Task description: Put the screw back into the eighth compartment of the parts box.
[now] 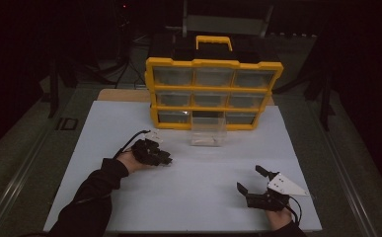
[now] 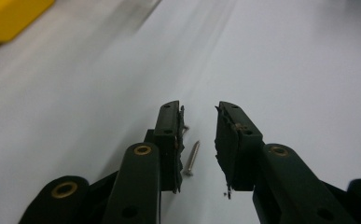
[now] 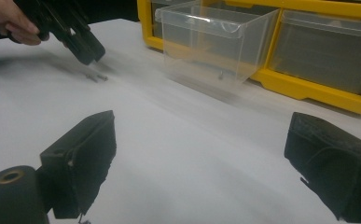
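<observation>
White rectangular tabletop sheet (image 1: 193,197) under dim light, dark surroundings. Yellow plastic organiser cabinet with a three-by-three grid of clear drawers and a yellow carry handle (image 1: 213,94) upright at far edge of sheet. One clear plastic drawer bin (image 1: 208,131) pulled out, resting on sheet directly in front of cabinet's bottom middle slot; in right gripper view, same bin (image 3: 215,44) with a small dark item at its floor, too small to identify. Left gripper (image 1: 168,159) held low over sheet, left of centre, left hand (image 1: 129,160) wrapped round its body, dark sleeve behind, black cable looping off toward cabinet. In left gripper view, jaws parted by a narrow gap, worn black pads (image 2: 172,140) on inner faces, tips angled down to the sheet. Small silver metal screw (image 2: 191,158) lying flat on sheet in that gap, closer to the left-hand pad; touching pad or not, cannot tell. Not clamped. In right gripper view, left gripper (image 3: 87,49) nose-down, blurred, with faint blurred streak on sheet just below its tips. Right gripper (image 1: 251,179) near front right of sheet, grey three-cornered plate on top, well apart from left gripper and bin. Jaws spread wide, nothing between them; pads (image 3: 82,158) frayed at edges.
</observation>
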`<state>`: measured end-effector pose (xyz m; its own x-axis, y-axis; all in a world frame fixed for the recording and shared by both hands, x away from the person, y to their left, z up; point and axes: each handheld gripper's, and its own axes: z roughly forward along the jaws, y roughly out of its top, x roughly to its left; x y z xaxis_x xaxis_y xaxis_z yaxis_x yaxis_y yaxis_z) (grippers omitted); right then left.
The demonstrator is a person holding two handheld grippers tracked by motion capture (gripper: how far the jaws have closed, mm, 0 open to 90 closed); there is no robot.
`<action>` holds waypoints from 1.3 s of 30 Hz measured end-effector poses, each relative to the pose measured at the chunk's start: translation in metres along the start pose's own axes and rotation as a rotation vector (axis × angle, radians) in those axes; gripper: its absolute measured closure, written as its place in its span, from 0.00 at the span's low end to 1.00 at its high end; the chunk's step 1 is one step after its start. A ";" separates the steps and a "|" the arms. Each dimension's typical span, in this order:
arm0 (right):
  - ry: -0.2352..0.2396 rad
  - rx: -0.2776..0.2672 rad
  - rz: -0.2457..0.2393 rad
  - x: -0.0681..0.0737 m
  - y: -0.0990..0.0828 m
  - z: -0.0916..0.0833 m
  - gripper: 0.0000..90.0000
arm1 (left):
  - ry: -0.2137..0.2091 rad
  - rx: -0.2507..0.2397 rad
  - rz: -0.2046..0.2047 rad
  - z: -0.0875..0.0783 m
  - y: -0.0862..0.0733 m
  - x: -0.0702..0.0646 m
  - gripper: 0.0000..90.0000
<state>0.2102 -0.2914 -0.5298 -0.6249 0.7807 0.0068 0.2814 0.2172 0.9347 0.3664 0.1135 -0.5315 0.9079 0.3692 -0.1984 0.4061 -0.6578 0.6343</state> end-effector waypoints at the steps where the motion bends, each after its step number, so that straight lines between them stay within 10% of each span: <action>1: 0.000 0.000 0.000 0.000 0.000 0.000 0.10 | -0.002 0.004 0.002 0.001 0.000 0.001 0.79; 39: -0.006 -0.002 0.004 -0.001 0.000 -0.001 0.10 | 0.068 0.047 -0.003 0.010 0.011 0.005 0.97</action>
<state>0.2101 -0.2927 -0.5293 -0.6198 0.7847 0.0081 0.2819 0.2130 0.9355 0.3761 0.1013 -0.5334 0.8983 0.4136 -0.1483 0.4146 -0.6863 0.5975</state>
